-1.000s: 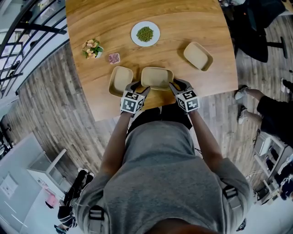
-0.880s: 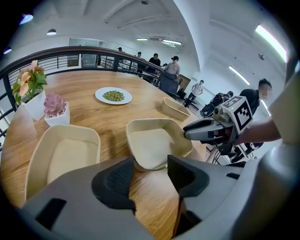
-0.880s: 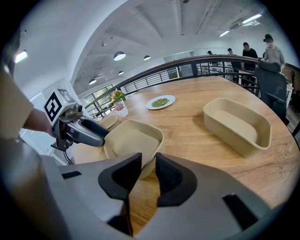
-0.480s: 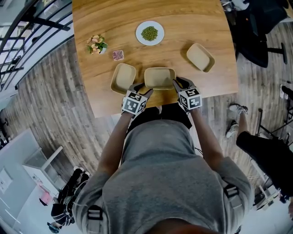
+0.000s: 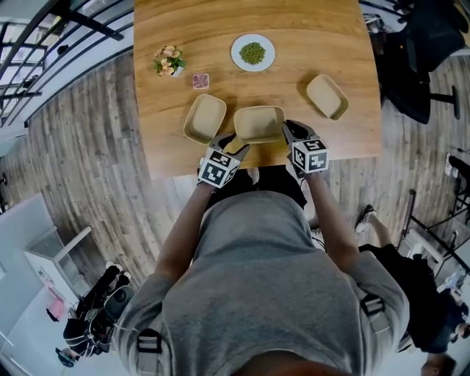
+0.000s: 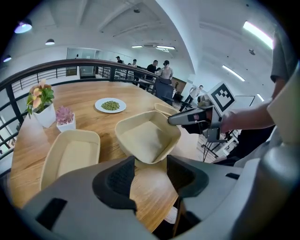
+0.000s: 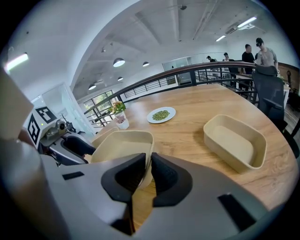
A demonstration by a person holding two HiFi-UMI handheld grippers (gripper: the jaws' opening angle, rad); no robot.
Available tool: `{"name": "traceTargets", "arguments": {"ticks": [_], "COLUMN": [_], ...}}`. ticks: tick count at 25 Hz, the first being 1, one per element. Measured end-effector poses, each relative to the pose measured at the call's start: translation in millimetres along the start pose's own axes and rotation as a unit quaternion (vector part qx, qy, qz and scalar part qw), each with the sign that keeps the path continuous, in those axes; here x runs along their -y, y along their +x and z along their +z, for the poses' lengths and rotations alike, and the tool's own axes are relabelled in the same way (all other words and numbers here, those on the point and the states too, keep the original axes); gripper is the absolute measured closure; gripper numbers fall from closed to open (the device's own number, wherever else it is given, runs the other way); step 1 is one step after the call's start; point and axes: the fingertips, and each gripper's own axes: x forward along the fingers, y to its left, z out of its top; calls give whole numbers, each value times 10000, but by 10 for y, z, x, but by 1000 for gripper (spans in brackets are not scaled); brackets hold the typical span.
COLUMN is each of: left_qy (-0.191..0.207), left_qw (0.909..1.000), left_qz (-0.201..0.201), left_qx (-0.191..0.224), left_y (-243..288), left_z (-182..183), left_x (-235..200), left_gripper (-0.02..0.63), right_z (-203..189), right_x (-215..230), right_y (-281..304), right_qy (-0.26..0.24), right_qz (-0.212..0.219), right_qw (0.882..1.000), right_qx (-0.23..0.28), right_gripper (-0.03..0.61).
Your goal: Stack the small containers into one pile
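While the right gripper [image 7: 147, 159] has just been closing its jaws on the right-hand rim of the middle beige rectangular plastic container [image 5: 258, 123] – the thin wall pinched between the pads – that container sits tilted at the near edge of the wooden table [image 5: 220, 22], its near side lifted off the wood. The left gripper [image 6: 151, 161] stands wide, the container's corner just ahead of its gap, untouched. Two matching beige containers lie flat – one [image 5: 205, 118] just beside it on the left, the other [image 5: 327, 96] apart on the right.
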Motion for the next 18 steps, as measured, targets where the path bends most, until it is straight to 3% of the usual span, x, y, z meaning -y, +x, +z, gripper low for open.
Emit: {"name": "traceTargets", "arguments": {"ticks": [12,18], "left_qy": [-74,-355], "left_qw": [9989,9966], "left_qz": [234,442], "left_qx": [402,601], "left_y": [-354,-540], "left_z": [7,-44], "left_x": [55,-57], "left_gripper": [383,383], "right_z": [331,459], "right_x": [-273,-505], "right_y": [-14,108], "right_qy": [-264,-509], "right_qz": [1,195], "right_qw": [9994,9983], "right_qx": [226,198], "right_gripper": [558,558]}}
